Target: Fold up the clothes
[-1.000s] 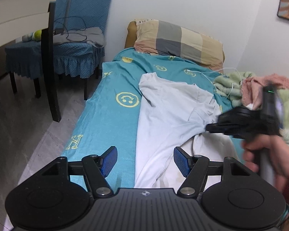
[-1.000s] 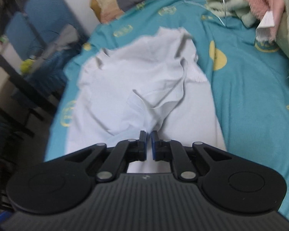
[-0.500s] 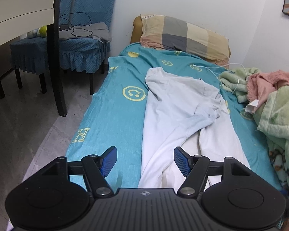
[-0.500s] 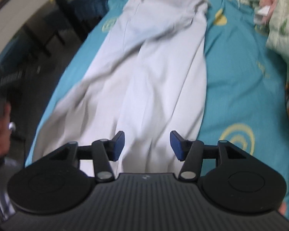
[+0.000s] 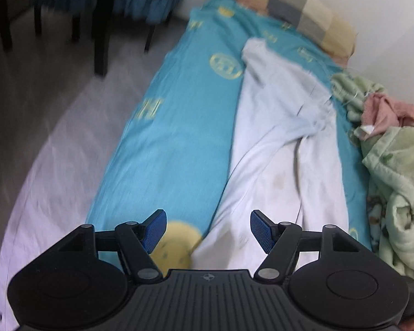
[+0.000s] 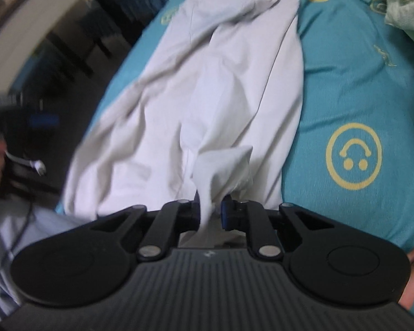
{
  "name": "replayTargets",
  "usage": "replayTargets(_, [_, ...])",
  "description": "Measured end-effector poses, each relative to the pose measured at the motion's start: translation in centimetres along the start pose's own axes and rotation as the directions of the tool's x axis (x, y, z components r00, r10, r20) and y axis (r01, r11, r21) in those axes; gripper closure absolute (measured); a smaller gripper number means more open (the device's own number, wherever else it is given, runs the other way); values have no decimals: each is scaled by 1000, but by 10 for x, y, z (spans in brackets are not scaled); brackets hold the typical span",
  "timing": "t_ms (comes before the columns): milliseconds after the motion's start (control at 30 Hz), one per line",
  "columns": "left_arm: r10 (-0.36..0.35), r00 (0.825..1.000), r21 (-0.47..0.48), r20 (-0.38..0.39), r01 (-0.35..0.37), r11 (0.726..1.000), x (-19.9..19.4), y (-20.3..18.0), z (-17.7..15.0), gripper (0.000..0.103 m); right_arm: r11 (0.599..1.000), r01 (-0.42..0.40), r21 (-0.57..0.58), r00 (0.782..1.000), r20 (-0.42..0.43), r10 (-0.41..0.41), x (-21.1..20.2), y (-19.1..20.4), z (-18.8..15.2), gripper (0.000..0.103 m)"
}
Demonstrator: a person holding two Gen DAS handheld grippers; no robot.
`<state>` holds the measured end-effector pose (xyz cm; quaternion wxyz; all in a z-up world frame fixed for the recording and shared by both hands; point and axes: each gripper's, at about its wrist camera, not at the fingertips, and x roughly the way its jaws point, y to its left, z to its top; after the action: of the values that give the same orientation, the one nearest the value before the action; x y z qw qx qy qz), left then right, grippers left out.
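A white garment point(image 5: 276, 143) lies lengthwise and rumpled on the teal bed sheet point(image 5: 174, 138). It also shows in the right wrist view point(image 6: 229, 82). My right gripper point(image 6: 210, 215) is shut on a pinched fold of the garment's near end and lifts it slightly. My left gripper point(image 5: 208, 230) is open and empty, low over the near end of the bed, above the garment's left edge and the sheet.
A checked pillow point(image 5: 303, 19) lies at the head of the bed. A heap of green and pink blankets point(image 5: 394, 160) fills the bed's right side. Chairs and a dark table leg point(image 5: 102, 24) stand on the floor to the left.
My right gripper, open half a second ago, has closed on the garment's near end. My left gripper has moved forward and tilted down over the bed, still open.
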<state>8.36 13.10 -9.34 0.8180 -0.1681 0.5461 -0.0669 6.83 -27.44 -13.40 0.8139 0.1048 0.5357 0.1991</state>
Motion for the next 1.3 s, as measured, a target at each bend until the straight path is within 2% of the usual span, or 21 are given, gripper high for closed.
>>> replayTargets(167, [13, 992, 13, -122, -12, 1000, 19, 12, -6, 39, 992, -97, 78, 993, 69, 91, -14, -11, 3, 88])
replayTargets(267, [33, 981, 25, -194, -29, 999, 37, 13, -10, 42, 990, -116, 85, 991, 84, 109, -14, -11, 5, 88])
replayTargets(333, [18, 972, 56, -235, -5, 998, 47, 7, -14, 48, 990, -117, 83, 990, 90, 110, -13, -9, 6, 88])
replayTargets(400, [14, 961, 113, -276, 18, 993, 53, -4, -20, 49, 990, -119, 80, 989, 95, 111, -11, -8, 7, 88])
replayTargets(433, [30, 957, 152, -288, 14, 988, 54, -11, -23, 55, 990, -118, 80, 990, 93, 110, -10, -8, 8, 88])
replayTargets(467, [47, 953, 191, -298, 12, 982, 55, -18, -26, 72, 990, -116, 81, 990, 91, 109, -9, -8, 8, 87])
replayTargets(500, [68, 952, 234, -299, 4, 972, 53, -27, -30, 80, 991, -109, 81, 991, 84, 102, -7, -8, 9, 87])
replayTargets(533, [93, 953, 280, -289, -8, 960, 49, -37, -33, 95, 991, -103, 83, 992, 75, 96, -5, -9, 8, 87])
replayTargets(700, [204, 954, 491, -220, -73, 868, 28, -89, -50, 100, 991, -109, 75, 992, 75, 103, -7, -8, 5, 87])
replayTargets(867, [249, 961, 596, -123, -129, 792, 0, -147, -61, 101, 988, -121, 94, 988, 109, 111, -16, -14, 2, 87])
replayTargets(933, [228, 967, 607, -110, -116, 786, -5, -170, -66, 101, 985, -129, 111, 984, 134, 114, -22, -17, 0, 87])
replayTargets(1000, [207, 974, 632, -95, -102, 768, -4, -189, -78, 101, 981, -140, 134, 980, 161, 117, -27, -22, 0, 87])
replayTargets(1133, [174, 983, 657, -60, -93, 749, 9, -202, -101, 100, 970, -160, 185, 968, 221, 117, -37, -32, 0, 87])
replayTargets(1200, [155, 987, 672, -33, -93, 734, 13, -202, -108, 96, 962, -178, 208, 959, 255, 122, -42, -37, 1, 87])
replayTargets(1300, [125, 992, 675, -28, -73, 734, 13, -191, -113, 81, 948, -209, 238, 944, 301, 133, -49, -42, 5, 86])
